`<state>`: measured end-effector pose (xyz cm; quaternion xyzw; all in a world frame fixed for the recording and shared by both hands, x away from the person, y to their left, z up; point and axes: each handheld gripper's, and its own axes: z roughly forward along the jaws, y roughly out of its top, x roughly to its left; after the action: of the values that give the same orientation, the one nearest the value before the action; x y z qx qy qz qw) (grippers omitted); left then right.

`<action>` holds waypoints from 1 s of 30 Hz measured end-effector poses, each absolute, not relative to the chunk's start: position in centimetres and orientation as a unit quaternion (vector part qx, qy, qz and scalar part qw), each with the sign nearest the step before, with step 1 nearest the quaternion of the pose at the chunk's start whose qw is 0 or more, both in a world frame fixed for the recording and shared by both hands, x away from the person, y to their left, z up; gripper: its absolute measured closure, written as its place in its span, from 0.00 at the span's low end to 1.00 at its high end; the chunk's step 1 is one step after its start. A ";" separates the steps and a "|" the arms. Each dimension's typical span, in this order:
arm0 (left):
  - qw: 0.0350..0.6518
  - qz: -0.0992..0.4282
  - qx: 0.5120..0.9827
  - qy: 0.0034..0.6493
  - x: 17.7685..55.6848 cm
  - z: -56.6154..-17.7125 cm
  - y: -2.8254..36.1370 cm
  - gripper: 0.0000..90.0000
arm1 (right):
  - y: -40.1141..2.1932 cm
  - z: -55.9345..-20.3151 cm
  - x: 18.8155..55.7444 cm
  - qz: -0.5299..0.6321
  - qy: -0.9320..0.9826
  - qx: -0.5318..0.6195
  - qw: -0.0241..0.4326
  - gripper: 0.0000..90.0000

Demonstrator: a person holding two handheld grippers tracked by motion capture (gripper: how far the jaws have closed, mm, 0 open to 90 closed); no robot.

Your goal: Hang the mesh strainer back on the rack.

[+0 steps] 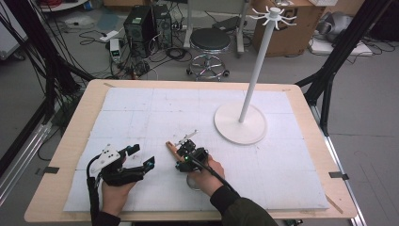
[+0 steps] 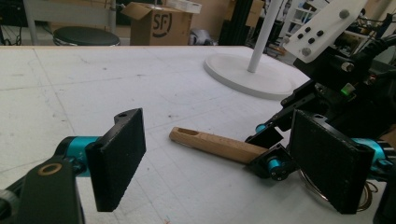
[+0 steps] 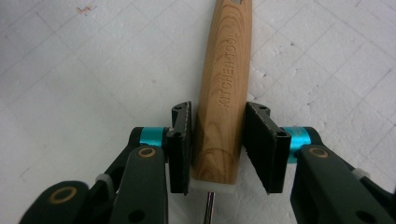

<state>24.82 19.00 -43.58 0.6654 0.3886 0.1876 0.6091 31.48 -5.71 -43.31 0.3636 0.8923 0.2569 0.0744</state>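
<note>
Looking down from the high view, two grippers sit over one white mat (image 1: pixel 141 108) on one table (image 1: pixel 75 127): the left gripper (image 1: pixel 141 157) rests with its jaws spread and bare, and just to its right the right gripper (image 1: pixel 181 151) stands over one wooden-handled kitchen tool (image 1: pixel 172 148), whose handle end pokes out past its jaws. One white hook stand (image 1: pixel 241 123) rises well beyond the right gripper, and one black stool (image 1: pixel 210 40) stands on the floor past the table. From the left gripper view, its two black pads (image 2: pixel 116 158) stand wide apart with nothing between them; the handle (image 2: pixel 215 144) lies flat on the mat ahead, its far end inside the right gripper (image 2: pixel 273 156). From the right gripper view, the handle (image 3: pixel 224 93), marked KITCHEN TOOL, runs straight up between the two jaws. The left pad (image 3: pixel 180 149) touches the wood, while a narrow gap shows at the right pad (image 3: pixel 261 144), so the right gripper (image 3: pixel 219 144) has no clamp on it.
</note>
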 end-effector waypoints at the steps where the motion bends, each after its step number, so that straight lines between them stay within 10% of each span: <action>1: 0.609 0.189 0.666 0.388 24.8 -43.6 19.0 0.22 | -5.7 -43.3 31.4 0.254 0.892 0.365 0.074 0.71; 30: 0.608 0.191 0.663 0.393 24.8 -43.6 19.2 0.22 | -13.9 -41.2 34.1 0.408 0.813 0.415 -0.033 0.76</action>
<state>24.85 19.18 -43.65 0.6626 0.3927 0.1915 0.6084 34.08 -13.89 -41.24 0.4153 0.8126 0.4075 -0.0327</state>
